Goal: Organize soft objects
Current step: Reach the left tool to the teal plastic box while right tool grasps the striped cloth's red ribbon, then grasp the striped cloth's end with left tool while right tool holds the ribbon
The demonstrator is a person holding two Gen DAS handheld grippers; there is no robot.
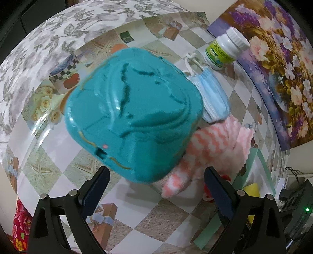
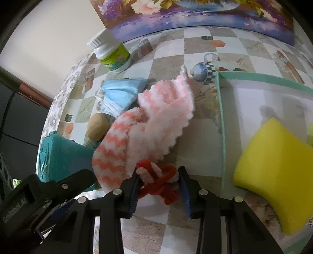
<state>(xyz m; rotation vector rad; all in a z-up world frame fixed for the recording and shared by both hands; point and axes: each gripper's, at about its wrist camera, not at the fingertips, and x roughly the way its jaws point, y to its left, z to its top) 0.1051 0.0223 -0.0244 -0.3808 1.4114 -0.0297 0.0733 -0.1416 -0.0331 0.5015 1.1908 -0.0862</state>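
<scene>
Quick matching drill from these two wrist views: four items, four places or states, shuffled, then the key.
Items:
1. yellow sponge
2. pill bottle
3. red fuzzy twist
4. face mask

Places:
A. between the right gripper's fingers
B. inside the green-rimmed box
C. standing near the flower painting
D. flat beside the pink striped sock

Pairs: 1-B, 2-C, 3-A, 4-D

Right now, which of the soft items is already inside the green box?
Only the yellow sponge lies inside the green box. The pink striped cloth, blue face masks and red-pink fuzzy piece remain outside.
</scene>
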